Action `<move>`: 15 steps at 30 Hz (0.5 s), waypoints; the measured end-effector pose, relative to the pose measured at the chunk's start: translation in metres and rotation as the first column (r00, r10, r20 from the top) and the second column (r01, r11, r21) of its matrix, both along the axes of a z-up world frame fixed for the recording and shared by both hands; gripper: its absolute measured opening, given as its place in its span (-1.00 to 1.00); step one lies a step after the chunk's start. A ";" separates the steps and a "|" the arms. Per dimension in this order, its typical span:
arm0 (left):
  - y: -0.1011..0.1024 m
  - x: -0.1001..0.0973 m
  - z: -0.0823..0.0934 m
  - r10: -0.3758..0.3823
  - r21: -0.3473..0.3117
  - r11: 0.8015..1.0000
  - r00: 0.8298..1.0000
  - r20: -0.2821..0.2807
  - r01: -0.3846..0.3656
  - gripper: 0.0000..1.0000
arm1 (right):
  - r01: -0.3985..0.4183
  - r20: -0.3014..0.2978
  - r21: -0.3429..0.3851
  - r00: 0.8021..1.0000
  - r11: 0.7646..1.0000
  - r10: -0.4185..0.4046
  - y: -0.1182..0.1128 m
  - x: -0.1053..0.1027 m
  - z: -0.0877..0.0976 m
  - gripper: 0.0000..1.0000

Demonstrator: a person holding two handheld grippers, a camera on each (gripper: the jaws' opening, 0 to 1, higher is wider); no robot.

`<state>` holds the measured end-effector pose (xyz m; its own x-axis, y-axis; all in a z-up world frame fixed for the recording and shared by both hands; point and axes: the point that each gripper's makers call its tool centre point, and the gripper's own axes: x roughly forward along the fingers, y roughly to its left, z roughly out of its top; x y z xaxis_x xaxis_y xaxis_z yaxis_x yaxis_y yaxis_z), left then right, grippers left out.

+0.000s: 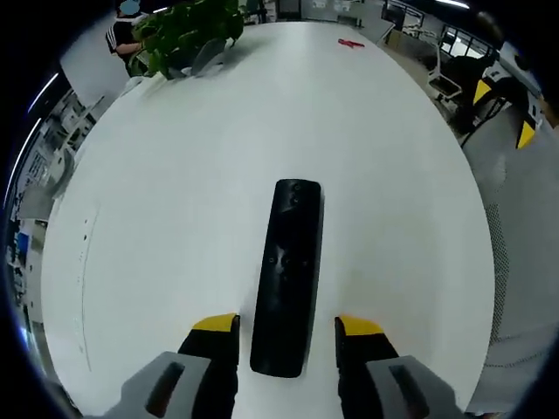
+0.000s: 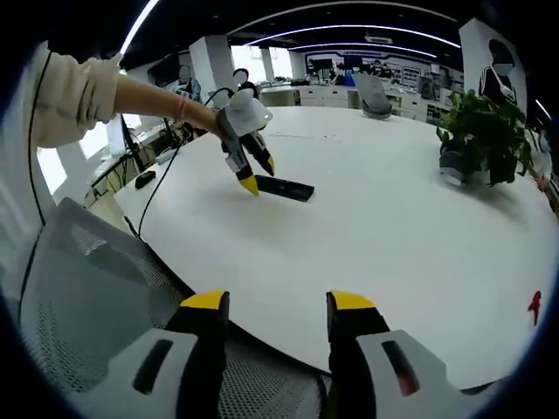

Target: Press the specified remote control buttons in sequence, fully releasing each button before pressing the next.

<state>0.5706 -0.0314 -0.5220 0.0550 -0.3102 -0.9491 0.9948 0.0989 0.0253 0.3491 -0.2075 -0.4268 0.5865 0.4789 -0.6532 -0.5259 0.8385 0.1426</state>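
Left claw (image 1: 286, 336) spread open astride remote (image 1: 289, 275) near worktop (image 1: 175, 218) edge, seemingly steadying it for pressing; right claw (image 2: 276, 307) open, well back.

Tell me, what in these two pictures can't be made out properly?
- Long black plastic remote control: button markings too small and dark in the left gripper view; in the right gripper view the left tongs cover its near end.
- Small red object at the white table's far edge: too small to identify.
- Green potted plant: pot blurred in both views.
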 end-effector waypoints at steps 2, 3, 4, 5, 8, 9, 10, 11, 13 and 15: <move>-0.001 0.004 0.000 -0.001 0.003 1.000 1.000 0.005 0.001 -0.12 | 0.000 -0.001 0.001 1.000 1.000 0.000 0.000 0.000 0.000 -0.09; -0.001 0.005 0.000 0.000 0.003 1.000 1.000 0.001 0.000 -0.14 | 0.000 -0.001 0.002 1.000 1.000 0.000 0.000 0.000 0.000 -0.09; -0.001 0.005 0.000 0.001 0.002 1.000 1.000 -0.005 -0.001 -0.21 | 0.000 -0.001 0.002 1.000 1.000 0.000 0.000 0.000 0.000 -0.09; -0.001 0.005 0.000 0.001 0.002 1.000 1.000 -0.006 -0.001 -0.26 | 0.001 -0.001 0.002 1.000 1.000 -0.001 0.000 0.000 0.000 -0.09; -0.003 0.004 0.000 0.006 -0.001 1.000 1.000 -0.024 -0.006 -0.32 | 0.002 -0.001 0.003 1.000 1.000 -0.002 0.000 0.000 0.000 -0.10; -0.003 0.004 0.000 0.006 0.001 1.000 1.000 -0.027 -0.006 -0.32 | 0.002 0.000 0.004 1.000 1.000 -0.002 0.000 0.000 0.000 -0.10; -0.003 0.004 0.000 0.006 0.004 1.000 1.000 -0.027 -0.006 -0.33 | 0.003 -0.001 0.004 1.000 1.000 -0.003 0.000 0.000 0.000 -0.10; -0.003 0.004 0.000 0.004 0.005 1.000 1.000 -0.026 -0.004 -0.35 | 0.002 -0.002 0.004 1.000 1.000 -0.002 0.000 0.000 0.000 -0.11; -0.003 0.004 0.000 -0.002 0.006 1.000 1.000 -0.025 0.003 -0.42 | 0.000 -0.004 0.001 1.000 1.000 0.000 0.000 0.000 -0.001 -0.11; -0.003 0.005 0.000 -0.003 0.007 1.000 1.000 -0.022 0.003 -0.48 | -0.001 -0.004 0.002 1.000 1.000 0.001 0.000 0.000 -0.001 -0.11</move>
